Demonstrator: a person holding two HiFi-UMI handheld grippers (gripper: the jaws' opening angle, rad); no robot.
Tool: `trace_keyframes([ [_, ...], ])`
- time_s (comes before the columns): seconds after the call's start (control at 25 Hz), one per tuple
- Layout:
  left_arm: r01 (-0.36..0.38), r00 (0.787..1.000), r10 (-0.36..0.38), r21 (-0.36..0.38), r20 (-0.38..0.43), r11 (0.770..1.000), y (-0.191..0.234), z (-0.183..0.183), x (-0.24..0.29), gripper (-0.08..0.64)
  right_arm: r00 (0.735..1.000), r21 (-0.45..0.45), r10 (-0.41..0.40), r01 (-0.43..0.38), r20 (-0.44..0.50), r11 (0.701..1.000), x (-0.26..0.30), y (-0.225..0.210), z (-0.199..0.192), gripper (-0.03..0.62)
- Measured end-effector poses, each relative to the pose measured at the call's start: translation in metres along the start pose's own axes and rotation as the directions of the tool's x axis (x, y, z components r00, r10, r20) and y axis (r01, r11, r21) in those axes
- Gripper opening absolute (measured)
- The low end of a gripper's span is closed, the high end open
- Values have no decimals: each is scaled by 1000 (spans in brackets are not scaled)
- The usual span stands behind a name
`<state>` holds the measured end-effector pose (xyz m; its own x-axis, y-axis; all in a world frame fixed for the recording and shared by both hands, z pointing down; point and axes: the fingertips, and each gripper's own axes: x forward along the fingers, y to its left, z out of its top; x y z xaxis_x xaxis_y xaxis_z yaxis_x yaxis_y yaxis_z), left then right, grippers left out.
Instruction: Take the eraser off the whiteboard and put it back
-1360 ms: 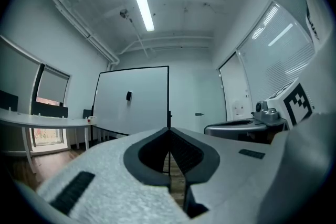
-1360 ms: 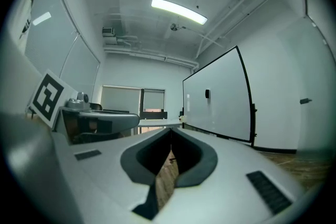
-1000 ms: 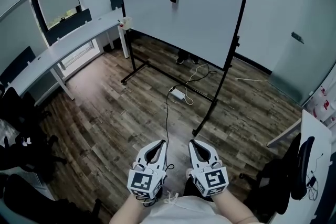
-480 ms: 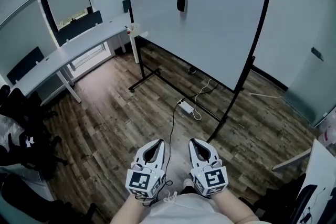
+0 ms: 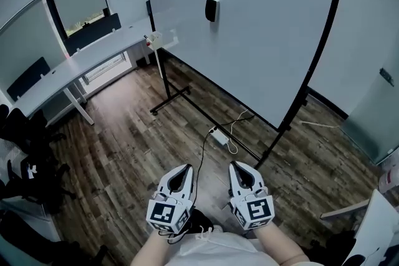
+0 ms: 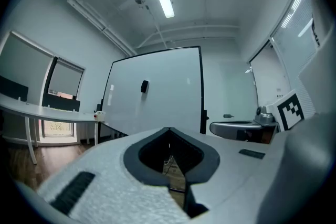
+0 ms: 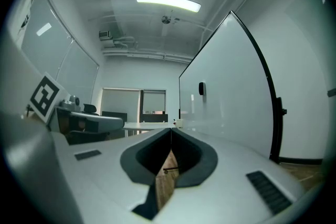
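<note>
A small dark eraser [image 5: 212, 9] sticks high on the big white whiteboard [image 5: 262, 34], which stands on a black wheeled frame. It also shows as a dark block on the board in the left gripper view [image 6: 144, 86] and the right gripper view [image 7: 201, 88]. My left gripper [image 5: 187, 166] and right gripper [image 5: 234, 165] are held side by side low in the head view, pointing level at the board and far short of it. The jaws of each meet at the tips, and neither left gripper [image 6: 169, 128] nor right gripper [image 7: 171, 129] holds anything.
A long pale desk [image 5: 81, 59] runs along the windows at the left, with dark chairs [image 5: 28, 134] in front. On the wooden floor a white power strip [image 5: 219, 136] and cables lie by the board's frame foot [image 5: 277, 134]. A glass wall [image 5: 374, 115] stands at the right.
The whiteboard and eraser have grown larger and nearer in the head view as the person walks toward them. Both grippers stay shut, side by side.
</note>
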<state>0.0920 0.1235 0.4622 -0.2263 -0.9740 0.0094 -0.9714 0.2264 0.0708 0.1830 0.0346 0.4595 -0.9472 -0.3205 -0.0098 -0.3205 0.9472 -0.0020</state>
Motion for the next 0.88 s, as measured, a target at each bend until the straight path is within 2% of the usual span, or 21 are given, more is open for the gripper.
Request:
trace_keyframes([
  [0.16,6,1000,-5,-23,28,1000,20,7,38,17,1000,6,-14,14,-21,1000,25,-20,-11,26],
  [0.4,62,996,-63,16,60,998,59,19,107,17,999,-8,-50,50,-2,999,91,-49,-10,26],
  [0.68,185,981,-187,42,56,982,140,34,214,17,982,19,-190,190,-2,982,205,-86,-10,26],
  [0.88,294,953,-298,73,45,953,196,53,292,17,954,11,-300,300,3,954,287,-110,4,26],
])
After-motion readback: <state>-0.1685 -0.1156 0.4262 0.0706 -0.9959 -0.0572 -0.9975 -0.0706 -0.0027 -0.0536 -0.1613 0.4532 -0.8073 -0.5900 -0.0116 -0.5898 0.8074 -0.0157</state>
